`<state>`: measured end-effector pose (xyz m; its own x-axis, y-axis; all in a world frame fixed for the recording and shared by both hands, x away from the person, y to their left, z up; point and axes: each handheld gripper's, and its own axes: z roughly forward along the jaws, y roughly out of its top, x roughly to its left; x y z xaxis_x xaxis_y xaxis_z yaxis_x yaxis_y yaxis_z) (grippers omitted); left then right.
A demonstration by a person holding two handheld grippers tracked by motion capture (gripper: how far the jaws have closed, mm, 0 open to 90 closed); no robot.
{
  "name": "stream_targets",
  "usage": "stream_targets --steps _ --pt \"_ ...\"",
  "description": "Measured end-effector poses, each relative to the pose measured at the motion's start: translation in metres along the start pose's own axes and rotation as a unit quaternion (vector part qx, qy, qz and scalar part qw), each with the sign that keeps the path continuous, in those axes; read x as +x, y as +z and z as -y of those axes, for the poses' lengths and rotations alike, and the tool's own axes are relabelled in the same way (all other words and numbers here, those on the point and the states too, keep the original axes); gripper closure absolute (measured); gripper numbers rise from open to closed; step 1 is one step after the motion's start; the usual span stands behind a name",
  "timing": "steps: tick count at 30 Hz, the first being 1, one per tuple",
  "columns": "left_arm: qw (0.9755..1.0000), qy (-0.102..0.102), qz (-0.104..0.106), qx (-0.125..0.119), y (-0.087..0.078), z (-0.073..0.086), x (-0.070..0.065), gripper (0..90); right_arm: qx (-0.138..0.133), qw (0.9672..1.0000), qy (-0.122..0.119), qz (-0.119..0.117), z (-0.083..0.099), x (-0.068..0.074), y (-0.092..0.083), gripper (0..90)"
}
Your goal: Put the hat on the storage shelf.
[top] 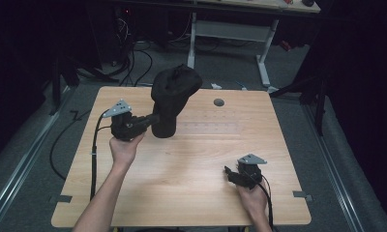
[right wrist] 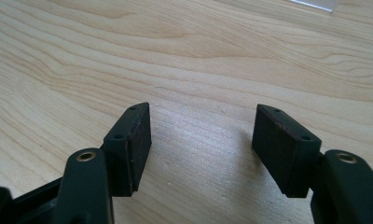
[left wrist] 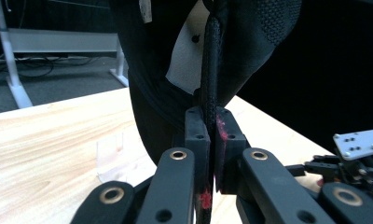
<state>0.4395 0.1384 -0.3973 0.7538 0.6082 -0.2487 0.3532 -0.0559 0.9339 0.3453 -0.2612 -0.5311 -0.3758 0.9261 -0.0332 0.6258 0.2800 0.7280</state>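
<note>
A black cap [top: 174, 92] stands upright over the back left of the wooden table [top: 191, 193]. My left gripper [top: 153, 120] is shut on its lower part from the left. In the left gripper view the pads pinch a black mesh edge of the cap [left wrist: 211, 70], and white lining [left wrist: 187, 56] shows inside. Whether the cap's bottom touches the table I cannot tell. My right gripper [top: 229, 172] rests low at the front right, held by a hand. Its jaws stand open over bare wood [right wrist: 201, 140], with nothing between them.
A small dark round spot [top: 218, 102] marks the table behind the cap. A clear plastic piece [left wrist: 111, 156] lies on the wood beside the cap. Beyond the table stands a white-legged desk [top: 230, 30], with cables [top: 133, 63] on the floor.
</note>
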Motion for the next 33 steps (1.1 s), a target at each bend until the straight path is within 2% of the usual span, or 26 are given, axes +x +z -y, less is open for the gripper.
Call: stream_targets --steps 8,12,19,24,33 --pt "0.9998 -0.007 -0.018 -0.010 0.019 -0.001 0.007 86.4 0.001 1.0000 0.003 -0.003 0.000 0.000 0.000 37.6" --pt "0.9994 0.000 -0.033 -0.007 0.026 -0.002 0.011 86.4 0.001 1.0000 0.002 -0.003 0.000 -0.001 0.000 37.6" --pt "0.9992 0.002 -0.039 -0.003 0.037 0.000 0.015 86.4 0.001 1.0000 0.002 -0.003 0.000 -0.001 0.000 37.6" --pt "0.9991 0.000 -0.041 -0.010 0.043 0.002 0.019 86.4 0.001 1.0000 0.001 -0.004 0.000 0.000 0.000 37.6" --pt "0.9988 0.003 -0.048 -0.002 0.052 0.010 0.024 86.3 0.000 1.0000 0.000 -0.005 0.000 0.000 0.000 37.6"
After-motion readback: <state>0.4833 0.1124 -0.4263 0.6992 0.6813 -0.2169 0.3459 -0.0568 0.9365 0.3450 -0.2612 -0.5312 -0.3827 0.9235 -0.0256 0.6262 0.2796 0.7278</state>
